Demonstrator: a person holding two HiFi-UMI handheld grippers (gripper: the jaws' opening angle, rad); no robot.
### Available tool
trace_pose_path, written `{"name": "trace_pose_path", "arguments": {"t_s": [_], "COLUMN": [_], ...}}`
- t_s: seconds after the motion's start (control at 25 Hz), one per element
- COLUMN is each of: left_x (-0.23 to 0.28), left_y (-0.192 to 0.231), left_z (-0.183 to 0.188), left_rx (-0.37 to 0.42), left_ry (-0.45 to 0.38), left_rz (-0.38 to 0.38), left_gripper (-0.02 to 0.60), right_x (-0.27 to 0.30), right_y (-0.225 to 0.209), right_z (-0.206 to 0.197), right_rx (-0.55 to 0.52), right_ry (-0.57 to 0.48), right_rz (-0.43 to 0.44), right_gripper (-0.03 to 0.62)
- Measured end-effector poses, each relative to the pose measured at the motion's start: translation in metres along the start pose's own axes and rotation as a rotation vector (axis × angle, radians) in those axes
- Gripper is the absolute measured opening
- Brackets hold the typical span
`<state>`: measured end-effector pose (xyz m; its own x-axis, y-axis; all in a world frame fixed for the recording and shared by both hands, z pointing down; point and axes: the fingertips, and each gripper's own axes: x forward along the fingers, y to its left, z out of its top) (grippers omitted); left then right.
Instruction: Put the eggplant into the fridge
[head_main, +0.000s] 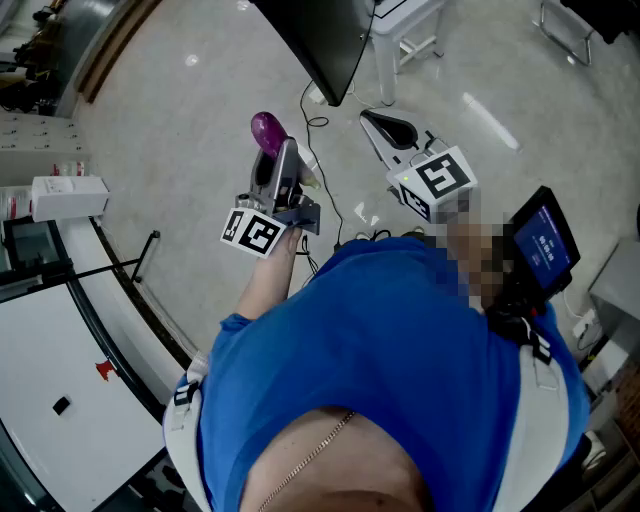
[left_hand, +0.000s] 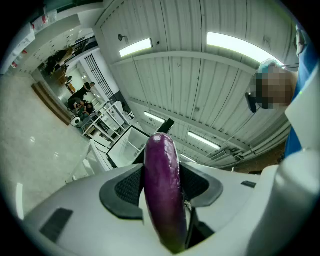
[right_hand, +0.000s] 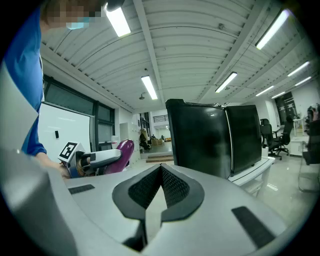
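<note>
A glossy purple eggplant (left_hand: 162, 195) stands upright between the dark pads of my left gripper (left_hand: 162, 172), which is shut on it. In the head view the left gripper (head_main: 279, 152) is held out over the floor, and the eggplant (head_main: 267, 130) sticks out past its tip. My right gripper (head_main: 374, 121) is level beside it on the right, with its jaws shut and nothing in them. In the right gripper view its pads (right_hand: 170, 187) meet in front of the black fridge (right_hand: 215, 145), whose doors are closed. The left gripper (right_hand: 97, 159) with the eggplant (right_hand: 123, 151) shows at the left.
The fridge (head_main: 325, 40) stands on a white table (right_hand: 257, 167) ahead of me. Cables (head_main: 318, 122) trail over the pale floor below it. A white board (head_main: 50, 390) and a white box (head_main: 68, 195) are on my left, and a small screen (head_main: 545, 240) is at my right.
</note>
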<state>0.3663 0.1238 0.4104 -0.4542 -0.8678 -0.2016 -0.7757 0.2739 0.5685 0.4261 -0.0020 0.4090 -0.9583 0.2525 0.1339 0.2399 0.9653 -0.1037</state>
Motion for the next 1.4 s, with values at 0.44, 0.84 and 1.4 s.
{"name": "trace_pose_path", "arguments": {"t_s": [0.44, 0.84, 1.4], "left_x": [-0.037, -0.069, -0.081], "left_y": [0.035, 0.030, 0.065], "left_z": [0.031, 0.050, 0.064], "left_rx": [0.001, 0.027, 0.047], "left_ry": [-0.031, -0.082, -0.161], "left_rz": [0.029, 0.095, 0.213], "left_gripper": [0.230, 0.230, 0.230], "right_x": [0.038, 0.044, 0.099], "right_y": [0.044, 0.070, 0.081], "right_z": [0.002, 0.012, 0.004], "right_rx": [-0.017, -0.020, -0.025], "right_ry": [-0.006, -0.010, 0.018], "right_rz": [0.033, 0.113, 0.242], "right_gripper": [0.002, 0.002, 0.002]}}
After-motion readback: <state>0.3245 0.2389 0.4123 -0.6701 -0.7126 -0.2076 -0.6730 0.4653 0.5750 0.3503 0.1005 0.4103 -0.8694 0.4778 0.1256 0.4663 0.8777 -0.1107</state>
